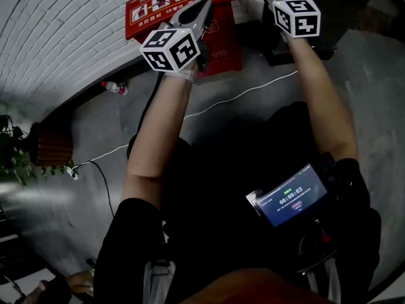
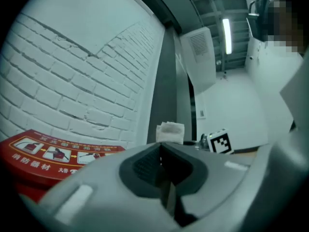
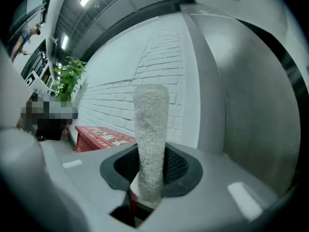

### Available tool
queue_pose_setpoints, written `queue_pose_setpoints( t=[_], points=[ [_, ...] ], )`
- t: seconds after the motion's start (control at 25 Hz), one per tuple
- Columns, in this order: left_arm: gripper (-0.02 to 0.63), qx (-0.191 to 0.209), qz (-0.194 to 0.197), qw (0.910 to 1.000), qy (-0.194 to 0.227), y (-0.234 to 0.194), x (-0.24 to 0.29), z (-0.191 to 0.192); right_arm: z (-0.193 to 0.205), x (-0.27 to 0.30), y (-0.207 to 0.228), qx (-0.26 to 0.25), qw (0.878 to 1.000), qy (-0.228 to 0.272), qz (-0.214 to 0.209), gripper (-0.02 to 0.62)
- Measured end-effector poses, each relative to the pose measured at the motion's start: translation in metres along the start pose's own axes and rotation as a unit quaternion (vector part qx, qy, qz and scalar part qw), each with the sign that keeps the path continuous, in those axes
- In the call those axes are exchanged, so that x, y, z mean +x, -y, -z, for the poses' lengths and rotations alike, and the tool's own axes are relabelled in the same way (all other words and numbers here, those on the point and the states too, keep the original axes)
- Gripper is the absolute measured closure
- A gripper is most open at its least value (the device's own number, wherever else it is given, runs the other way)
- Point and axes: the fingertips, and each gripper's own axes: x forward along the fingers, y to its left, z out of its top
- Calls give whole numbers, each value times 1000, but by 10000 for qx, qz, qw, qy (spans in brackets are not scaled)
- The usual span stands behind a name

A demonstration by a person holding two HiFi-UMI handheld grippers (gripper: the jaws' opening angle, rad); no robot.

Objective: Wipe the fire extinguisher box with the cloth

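Right tongs (image 3: 150, 149) were clamped on the cloth (image 3: 150, 115): grey, nubbly, folded into a narrow strip standing upright out of the jaws, free end in the air and touching nothing. Left tongs (image 2: 161, 144) were closed tip to tip, nothing between them. In the head view I had both out ahead at arm's length, the left one over the box (image 1: 223, 40), the right one off to the box's right and apart from it. Box was red, on the floor (image 1: 354, 94) hard against the white brick wall (image 1: 57, 30), with a row of white instruction pictures on its lid. In the right gripper view it sat low and left, well behind the cloth. I couldn't tell whether the left tongs touched the lid. Left gripper view showed a pale folded scrap past the tips, just beside the right cube (image 2: 221, 141). It looked like the cloth but was too small to be sure. Also on the floor: a white cable (image 1: 240, 95) running below the box, a small bottle (image 1: 114, 88) at the wall's foot, a plant (image 1: 12, 154) far left. A lit screen (image 1: 291, 201) hung at my chest.
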Motion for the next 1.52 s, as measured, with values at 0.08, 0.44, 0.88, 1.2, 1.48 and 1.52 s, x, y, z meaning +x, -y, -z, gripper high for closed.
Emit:
queue_pose_setpoints(
  t=[0.08, 0.44, 0.88, 1.2, 1.48, 1.52],
  points=[
    [605, 70, -88, 9999, -62, 1, 9, 9, 12, 7, 7, -111, 9999, -74, 17, 492],
    [606, 265, -438, 9986, -94, 5, 49, 40, 74, 44, 28, 663, 9969, -421, -91, 492],
    [604, 580, -483, 9957, -542, -2, 71, 112, 124, 89, -30, 551, 9894, -722, -1130, 492],
    [606, 418, -681, 9943, -711, -26, 71, 153, 148, 115, -69, -2315, 9562, -923, -1534, 492],
    [606, 148, -817, 9934, -794, -41, 64, 178, 154, 118, -73, -3080, 9347, -799, -1587, 499],
    [605, 138, -834, 9931, -810, -41, 64, 182, 154, 117, -73, -3096, 9342, -799, -1584, 499]
  ],
)
